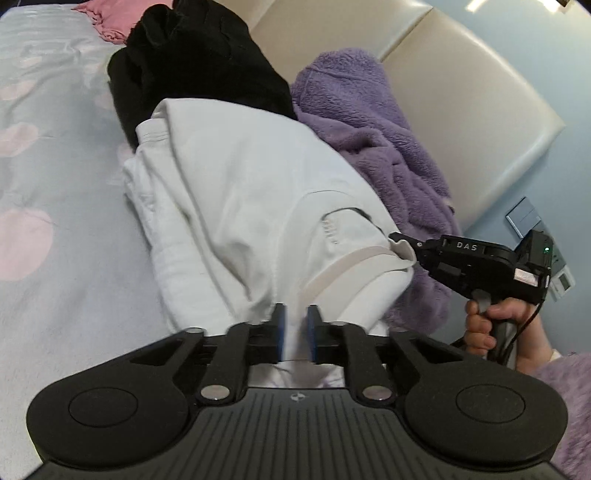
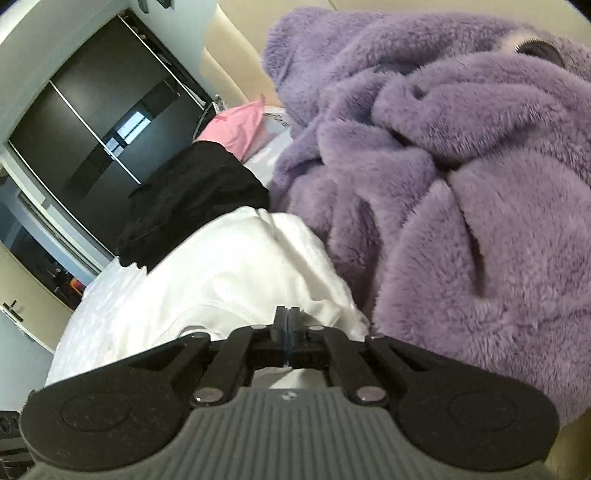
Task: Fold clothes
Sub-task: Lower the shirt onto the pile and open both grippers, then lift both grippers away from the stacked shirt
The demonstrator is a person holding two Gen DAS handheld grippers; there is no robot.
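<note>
A white garment (image 1: 240, 206) lies bunched on the bed, lifted at its near end. My left gripper (image 1: 296, 321) is shut on a fold of it, and cloth runs between the blue pads. To the right, my right gripper (image 1: 397, 240) pinches the garment's banded edge, with a hand (image 1: 484, 325) on its grip. In the right wrist view the right gripper (image 2: 288, 317) has its jaws pressed together at the edge of the white garment (image 2: 229, 280).
A fluffy purple robe (image 1: 369, 129) (image 2: 461, 184) is heaped at the right against the beige padded headboard (image 1: 461, 92). Behind the white garment lie a black garment (image 1: 192, 62) and a pink one (image 1: 110, 18). The pale patterned bedsheet (image 1: 55, 166) spreads left. A dark wardrobe (image 2: 92, 110) stands beyond.
</note>
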